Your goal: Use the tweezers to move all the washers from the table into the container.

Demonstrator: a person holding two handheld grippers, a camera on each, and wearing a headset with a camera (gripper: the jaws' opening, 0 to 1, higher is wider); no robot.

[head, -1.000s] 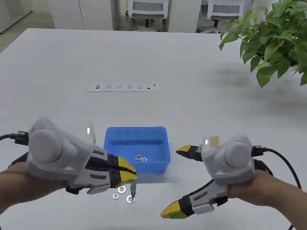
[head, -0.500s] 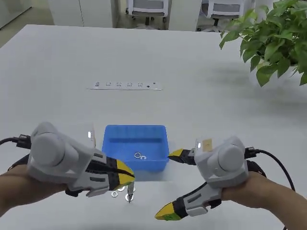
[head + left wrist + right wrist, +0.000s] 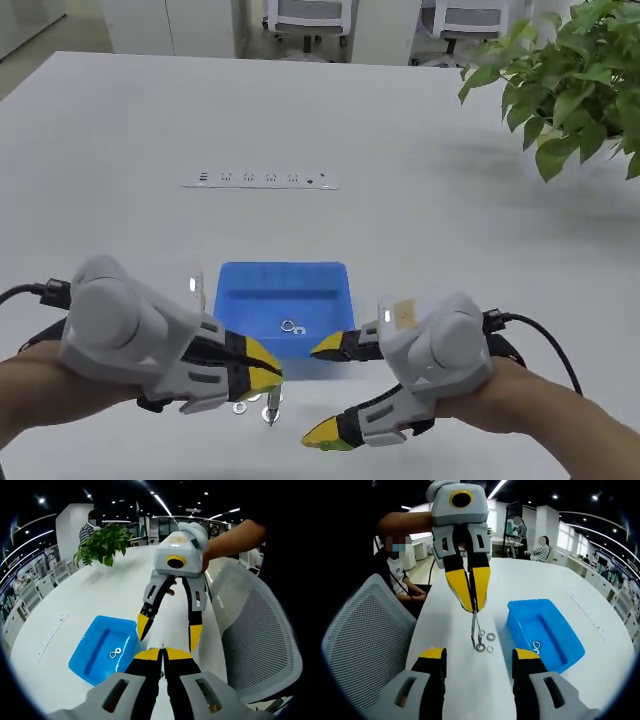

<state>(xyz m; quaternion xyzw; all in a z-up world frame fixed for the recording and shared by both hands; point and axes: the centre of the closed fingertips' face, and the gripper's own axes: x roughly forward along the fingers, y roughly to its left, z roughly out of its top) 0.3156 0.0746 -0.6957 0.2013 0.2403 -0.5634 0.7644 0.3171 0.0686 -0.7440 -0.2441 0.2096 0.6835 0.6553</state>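
My left claw [image 3: 471,605] squeezed the tweezers [image 3: 474,627], tips among washers [image 3: 490,637] beside the container [image 3: 547,622], catch unclear, right claw [image 3: 167,635] gaped empty

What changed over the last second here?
The right gripper, jaws open, has slid left toward the tweezers. The left gripper stays shut on the tweezers, tips at the table washers. Unchanged: the container and its two washers.

Left gripper [image 3: 270,372] and right gripper [image 3: 318,394]: rounded pale-grey shells, black jaws with yellow tips (black cable behind each).
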